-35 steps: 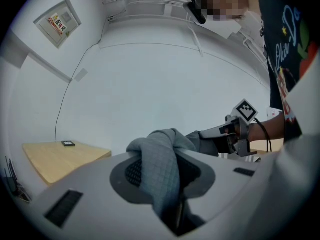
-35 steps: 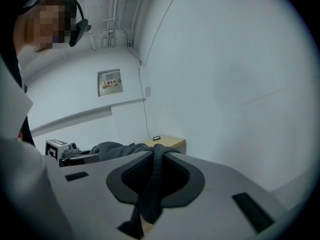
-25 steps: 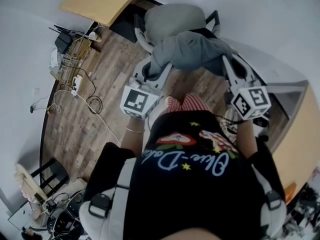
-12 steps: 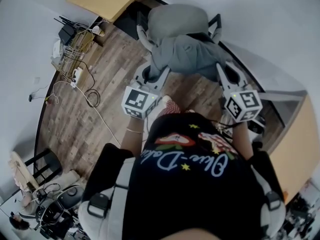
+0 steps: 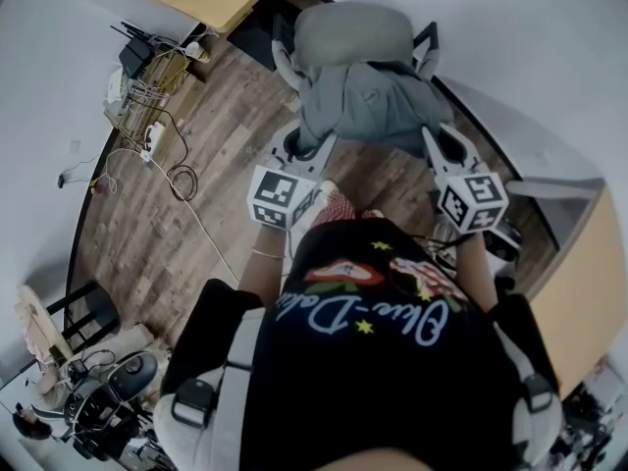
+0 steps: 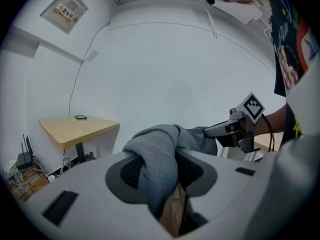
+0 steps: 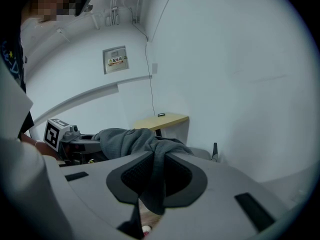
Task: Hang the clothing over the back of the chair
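Clothing (image 5: 368, 106) lies over the chair (image 5: 353, 32) back, so I'd call it nearly done. Left gripper (image 5: 312, 148) is opening with clothing between its jaws; right gripper (image 5: 435, 137) clamps the clothing. Remaining: release, withdraw.

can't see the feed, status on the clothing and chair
Left claw opening, grey garment between its jaws. Right claw shut on the garment. Garment draped over the chair. Nothing blocking in view.
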`<state>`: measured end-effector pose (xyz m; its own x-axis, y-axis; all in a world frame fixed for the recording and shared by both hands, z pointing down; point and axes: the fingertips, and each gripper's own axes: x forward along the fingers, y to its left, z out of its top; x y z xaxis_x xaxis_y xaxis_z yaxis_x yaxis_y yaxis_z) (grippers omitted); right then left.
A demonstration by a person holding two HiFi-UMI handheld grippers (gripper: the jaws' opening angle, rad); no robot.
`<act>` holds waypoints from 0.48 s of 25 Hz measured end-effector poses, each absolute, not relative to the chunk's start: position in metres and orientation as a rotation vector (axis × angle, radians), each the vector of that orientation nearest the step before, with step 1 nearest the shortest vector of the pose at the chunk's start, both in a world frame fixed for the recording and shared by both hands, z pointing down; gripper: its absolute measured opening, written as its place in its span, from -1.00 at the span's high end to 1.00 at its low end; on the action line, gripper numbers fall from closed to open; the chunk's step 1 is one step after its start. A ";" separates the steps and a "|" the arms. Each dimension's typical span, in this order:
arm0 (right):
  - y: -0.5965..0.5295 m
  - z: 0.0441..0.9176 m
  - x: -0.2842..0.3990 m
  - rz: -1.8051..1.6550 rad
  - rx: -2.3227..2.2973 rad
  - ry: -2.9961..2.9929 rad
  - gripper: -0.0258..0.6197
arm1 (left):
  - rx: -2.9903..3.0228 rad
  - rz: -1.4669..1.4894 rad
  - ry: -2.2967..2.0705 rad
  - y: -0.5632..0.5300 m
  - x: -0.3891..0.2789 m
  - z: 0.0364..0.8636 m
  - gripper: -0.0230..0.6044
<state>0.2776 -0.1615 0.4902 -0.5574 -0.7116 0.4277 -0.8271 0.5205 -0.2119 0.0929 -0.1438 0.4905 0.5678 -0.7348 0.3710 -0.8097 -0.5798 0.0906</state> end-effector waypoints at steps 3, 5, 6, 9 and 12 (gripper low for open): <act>-0.155 0.495 0.277 0.587 1.286 -2.452 0.79 | 2.511 0.443 -1.277 -0.136 0.090 0.496 0.51; -0.152 0.498 0.277 0.592 1.288 -2.440 0.79 | 2.494 0.445 -1.275 -0.132 0.088 0.499 0.48; -0.151 0.500 0.277 0.596 1.289 -2.437 0.79 | 2.487 0.450 -1.275 -0.130 0.087 0.500 0.46; -0.147 0.507 0.279 0.621 1.295 -2.422 0.77 | 2.472 0.460 -1.279 -0.127 0.087 0.505 0.44; -0.141 0.513 0.280 0.643 1.298 -2.399 0.73 | 2.451 0.464 -1.284 -0.123 0.087 0.509 0.41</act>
<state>0.2798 -0.1410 0.5132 -0.5262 -0.6940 0.4914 -0.8467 0.4810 -0.2273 0.0868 -0.1233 0.5093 0.5399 -0.7227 0.4315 -0.8316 -0.5371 0.1410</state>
